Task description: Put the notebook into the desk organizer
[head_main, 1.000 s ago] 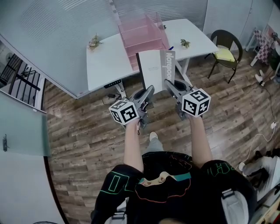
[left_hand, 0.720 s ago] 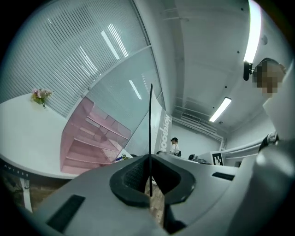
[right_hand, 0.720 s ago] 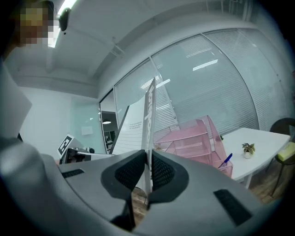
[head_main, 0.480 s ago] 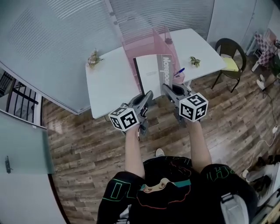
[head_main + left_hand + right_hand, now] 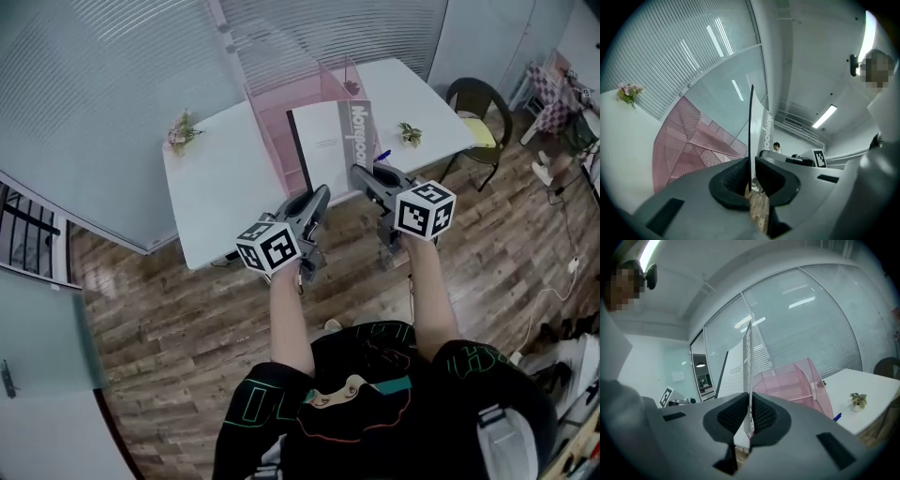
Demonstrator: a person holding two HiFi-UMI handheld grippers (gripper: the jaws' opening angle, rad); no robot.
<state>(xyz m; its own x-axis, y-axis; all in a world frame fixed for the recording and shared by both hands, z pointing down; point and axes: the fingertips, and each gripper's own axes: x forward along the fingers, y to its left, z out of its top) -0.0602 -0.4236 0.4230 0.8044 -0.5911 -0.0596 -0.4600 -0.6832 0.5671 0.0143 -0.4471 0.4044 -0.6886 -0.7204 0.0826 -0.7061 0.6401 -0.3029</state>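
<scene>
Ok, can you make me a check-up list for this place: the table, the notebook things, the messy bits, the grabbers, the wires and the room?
Surface: white table, with the organizer standing on it.
Job's things: notebook held upright between both grippers, not yet in the pink mesh desk organizer.
Clutter: two small plants and a blue pen on the table.
Grippers: left gripper jaws opening, with the notebook's edge between them but not pinched; right gripper shut on the notebook.
Cables: thin white cable on the floor at the right.
Surroundings: wooden floor, glass wall with blinds, chair with a yellow cushion.
</scene>
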